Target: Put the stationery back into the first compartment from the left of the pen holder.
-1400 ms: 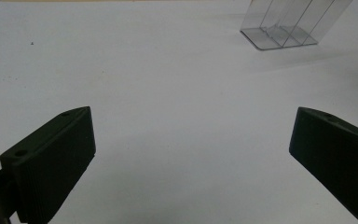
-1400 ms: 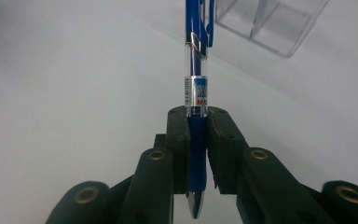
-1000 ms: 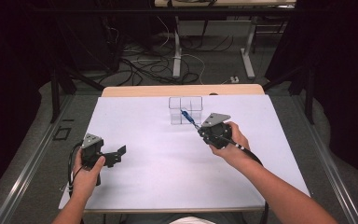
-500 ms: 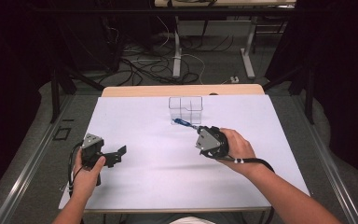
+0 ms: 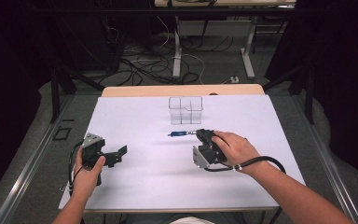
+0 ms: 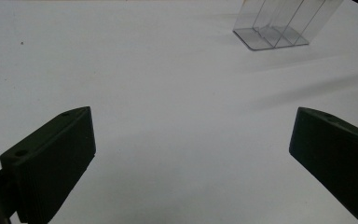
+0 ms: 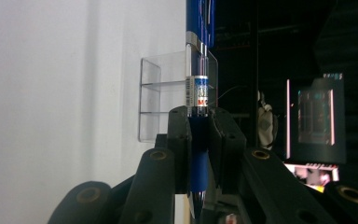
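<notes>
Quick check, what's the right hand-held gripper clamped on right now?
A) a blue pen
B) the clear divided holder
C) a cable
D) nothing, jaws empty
A: in the right gripper view the right hand-held gripper has its jaws pressed on the barrel of a blue pen, and the high view shows the pen sticking out toward the clear divided holder, which stands apart on the table.

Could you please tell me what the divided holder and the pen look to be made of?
The divided holder looks like clear, glossy acrylic or similar plastic: the table shows through its walls. The pen seems to be smooth blue plastic with a shiny, metal-looking band.
</notes>
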`<state>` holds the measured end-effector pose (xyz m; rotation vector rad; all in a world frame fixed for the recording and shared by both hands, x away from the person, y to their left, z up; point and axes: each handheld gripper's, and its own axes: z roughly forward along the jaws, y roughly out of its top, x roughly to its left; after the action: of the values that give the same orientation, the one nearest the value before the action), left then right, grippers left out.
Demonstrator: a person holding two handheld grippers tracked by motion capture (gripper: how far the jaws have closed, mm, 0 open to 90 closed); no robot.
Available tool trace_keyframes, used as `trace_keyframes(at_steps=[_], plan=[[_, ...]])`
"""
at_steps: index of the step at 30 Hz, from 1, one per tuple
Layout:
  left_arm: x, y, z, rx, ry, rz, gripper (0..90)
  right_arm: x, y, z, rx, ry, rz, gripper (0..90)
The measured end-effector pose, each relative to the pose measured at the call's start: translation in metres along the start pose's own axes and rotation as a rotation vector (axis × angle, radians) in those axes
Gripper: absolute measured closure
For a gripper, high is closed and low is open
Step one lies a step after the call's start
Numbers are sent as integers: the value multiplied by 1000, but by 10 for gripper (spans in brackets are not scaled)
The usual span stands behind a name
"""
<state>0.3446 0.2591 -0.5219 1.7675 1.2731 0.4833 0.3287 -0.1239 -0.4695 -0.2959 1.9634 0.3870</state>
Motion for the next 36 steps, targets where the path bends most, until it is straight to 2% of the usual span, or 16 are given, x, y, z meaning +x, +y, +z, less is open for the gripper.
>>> trace_keyframes(at_steps=[5,8,11,15,17,19,22,23,25,28,32,36], plan=[[-2,3,0,7,-17,5,4,4,4,1,8,4,-143,801],[-3,7,-1,8,-29,8,4,6,6,1,30,19,-213,801],[-4,8,-1,14,-40,12,4,8,7,2,23,19,-277,801],[-3,10,-2,14,-62,-5,2,9,7,3,31,10,-353,801],[-3,11,-3,-1,-66,-22,2,8,8,4,26,9,-396,801],[-3,13,-4,-4,-63,-39,2,9,9,3,23,5,-414,801],[-5,17,-6,-6,-54,-30,2,7,12,3,13,3,-454,801],[-6,19,-7,-11,-56,-32,4,8,12,3,8,-2,-455,801],[-9,23,-9,-10,-73,-25,6,7,14,2,8,1,-487,801],[-17,30,-11,-8,-79,17,16,5,15,2,7,4,-498,801],[-26,40,-13,-8,-90,59,74,1,15,3,10,-1,-514,801],[-36,51,-13,-2,-118,111,123,0,13,3,11,-9,-537,801]])
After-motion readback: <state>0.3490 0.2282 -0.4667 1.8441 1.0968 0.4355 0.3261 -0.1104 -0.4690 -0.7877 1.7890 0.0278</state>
